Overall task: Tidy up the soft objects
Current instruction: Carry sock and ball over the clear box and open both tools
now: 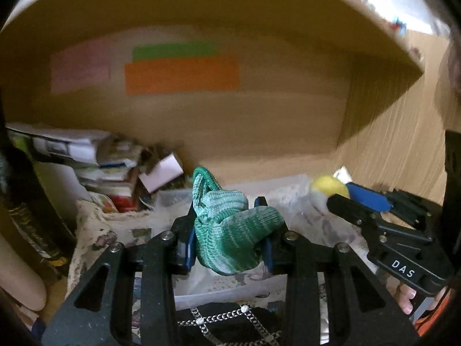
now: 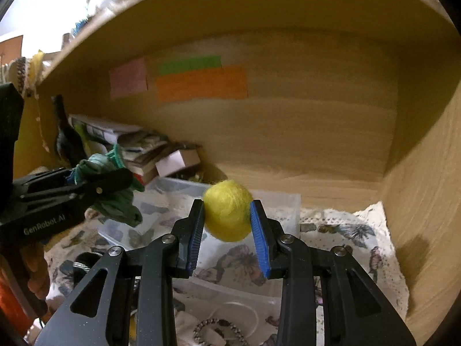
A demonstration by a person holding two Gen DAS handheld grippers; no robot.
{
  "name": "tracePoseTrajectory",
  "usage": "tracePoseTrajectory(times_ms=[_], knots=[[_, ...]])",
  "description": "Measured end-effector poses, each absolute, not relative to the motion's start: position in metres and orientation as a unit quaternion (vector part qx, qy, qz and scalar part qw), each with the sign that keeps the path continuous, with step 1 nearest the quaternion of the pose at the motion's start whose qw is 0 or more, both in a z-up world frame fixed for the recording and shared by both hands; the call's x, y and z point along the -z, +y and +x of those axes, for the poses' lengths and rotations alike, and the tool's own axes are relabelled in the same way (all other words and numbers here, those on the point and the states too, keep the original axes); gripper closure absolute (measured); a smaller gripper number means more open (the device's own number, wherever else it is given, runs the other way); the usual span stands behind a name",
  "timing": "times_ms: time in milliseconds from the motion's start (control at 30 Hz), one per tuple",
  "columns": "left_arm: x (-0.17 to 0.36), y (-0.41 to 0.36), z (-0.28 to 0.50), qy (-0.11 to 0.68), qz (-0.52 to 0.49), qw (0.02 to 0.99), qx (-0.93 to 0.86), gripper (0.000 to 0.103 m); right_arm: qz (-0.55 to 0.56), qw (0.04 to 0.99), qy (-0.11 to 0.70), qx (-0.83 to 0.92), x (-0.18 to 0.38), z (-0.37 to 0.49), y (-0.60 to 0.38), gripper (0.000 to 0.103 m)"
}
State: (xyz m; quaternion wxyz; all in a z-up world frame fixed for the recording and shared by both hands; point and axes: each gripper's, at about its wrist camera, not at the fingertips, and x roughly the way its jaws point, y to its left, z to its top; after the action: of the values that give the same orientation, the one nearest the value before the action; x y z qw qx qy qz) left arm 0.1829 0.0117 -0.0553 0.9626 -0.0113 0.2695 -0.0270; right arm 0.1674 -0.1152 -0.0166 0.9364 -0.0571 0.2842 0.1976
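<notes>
Wood-grain shelf interior, left view: coloured paper notes on back wall, book stack at left. Left claw pinches a knitted green sock above a clear plastic bin on butterfly-print cloth.

Right view: right claw clamps a fuzzy yellow ball over the bin; a beaded bracelet lies inside.

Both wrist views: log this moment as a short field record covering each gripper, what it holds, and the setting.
left gripper: shut on green knitted sock
right gripper: shut on fuzzy yellow felt ball
below both: clear plastic bin on butterfly-print cloth
setting: wooden shelf compartment
back wall: pink, green and orange paper notes
back left: stack of books
</notes>
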Motion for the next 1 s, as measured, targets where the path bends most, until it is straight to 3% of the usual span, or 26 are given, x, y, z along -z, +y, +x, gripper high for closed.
tracePoseTrajectory(times_ms=[500, 667, 800, 900, 1000], knots=[[0.108, 0.011, 0.238, 0.4, -0.017, 0.915, 0.056, 0.068, -0.085, 0.9, 0.377, -0.2, 0.063, 0.199, -0.104, 0.072], [0.106, 0.012, 0.237, 0.403, -0.017, 0.913, 0.061, 0.059, -0.084, 0.901, 0.376, -0.201, 0.06, 0.198, -0.104, 0.069], [0.092, 0.018, 0.225, 0.383, -0.027, 0.922, 0.057, 0.046, -0.082, 0.91, 0.355, -0.197, 0.047, 0.19, -0.108, 0.049], [0.076, 0.023, 0.213, 0.355, -0.029, 0.933, 0.049, 0.035, -0.085, 0.921, 0.328, -0.194, 0.031, 0.178, -0.113, 0.044], [0.061, 0.03, 0.197, 0.326, -0.031, 0.944, 0.039, 0.021, -0.084, 0.931, 0.298, -0.195, 0.015, 0.162, -0.118, 0.03]])
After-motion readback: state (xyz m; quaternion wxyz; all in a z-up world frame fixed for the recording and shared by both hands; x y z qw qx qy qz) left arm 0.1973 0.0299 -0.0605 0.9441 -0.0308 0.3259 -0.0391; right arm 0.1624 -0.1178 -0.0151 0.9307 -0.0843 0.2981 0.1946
